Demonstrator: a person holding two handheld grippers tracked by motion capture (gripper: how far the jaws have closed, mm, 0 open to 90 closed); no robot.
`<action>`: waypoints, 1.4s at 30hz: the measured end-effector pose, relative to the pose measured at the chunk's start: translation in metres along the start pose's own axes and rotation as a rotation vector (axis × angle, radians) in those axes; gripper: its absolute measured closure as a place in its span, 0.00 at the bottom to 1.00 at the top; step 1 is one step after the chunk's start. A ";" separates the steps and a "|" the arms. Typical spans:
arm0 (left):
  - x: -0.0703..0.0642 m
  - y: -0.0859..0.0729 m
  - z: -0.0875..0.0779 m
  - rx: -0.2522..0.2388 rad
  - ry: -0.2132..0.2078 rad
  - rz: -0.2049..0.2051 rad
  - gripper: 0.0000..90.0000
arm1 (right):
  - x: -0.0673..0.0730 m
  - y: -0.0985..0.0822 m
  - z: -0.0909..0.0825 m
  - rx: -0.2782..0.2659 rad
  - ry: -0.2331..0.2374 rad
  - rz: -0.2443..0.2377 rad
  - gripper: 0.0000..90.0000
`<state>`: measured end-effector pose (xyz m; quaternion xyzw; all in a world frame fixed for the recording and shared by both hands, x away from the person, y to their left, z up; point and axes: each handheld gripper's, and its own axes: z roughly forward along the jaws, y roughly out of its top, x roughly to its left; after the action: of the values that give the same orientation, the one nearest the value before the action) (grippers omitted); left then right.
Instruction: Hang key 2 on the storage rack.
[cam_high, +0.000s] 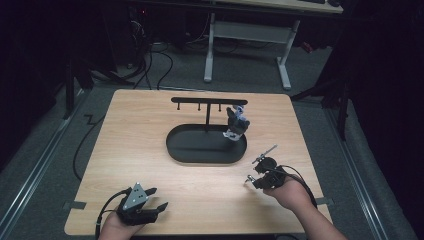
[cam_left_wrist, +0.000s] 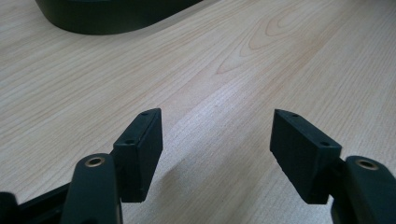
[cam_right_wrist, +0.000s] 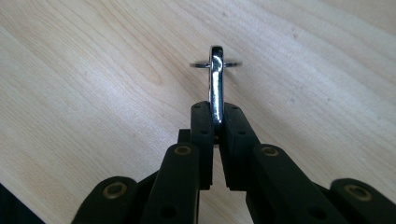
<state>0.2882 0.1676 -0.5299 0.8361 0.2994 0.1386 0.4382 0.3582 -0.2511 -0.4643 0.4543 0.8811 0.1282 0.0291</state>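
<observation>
Wooden counter (cam_high: 150, 150), centre frame: right gripper (cam_right_wrist: 215, 122) fingers clamp a thin metal clip (cam_right_wrist: 215, 79) edge-on; left gripper (cam_left_wrist: 217, 140) open, empty. Risk: narrow hold, clip could pivot or slip.

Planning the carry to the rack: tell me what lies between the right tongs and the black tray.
Only bare wooden table, as the high view shows. The right tongs, shut on a metal clasp, are short of the black tray.

Rack (cam_high: 209, 101) in tray (cam_high: 190, 150) (mid-table (cam_high: 130, 130)), keychain (cam_high: 236, 125) hanging.
</observation>
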 end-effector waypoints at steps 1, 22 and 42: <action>0.000 0.000 0.000 0.000 0.000 0.002 0.39 | 0.000 0.001 -0.003 -0.003 -0.006 -0.001 0.95; 0.001 0.003 0.001 -0.010 -0.006 0.007 0.39 | 0.010 0.027 -0.028 -0.014 -0.026 -0.039 0.95; -0.002 0.004 0.001 -0.003 -0.013 0.027 0.39 | 0.017 0.077 -0.063 -0.072 -0.042 -0.055 0.95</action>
<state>0.2888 0.1644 -0.5276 0.8401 0.2852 0.1396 0.4398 0.3985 -0.2071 -0.3828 0.4313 0.8872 0.1493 0.0671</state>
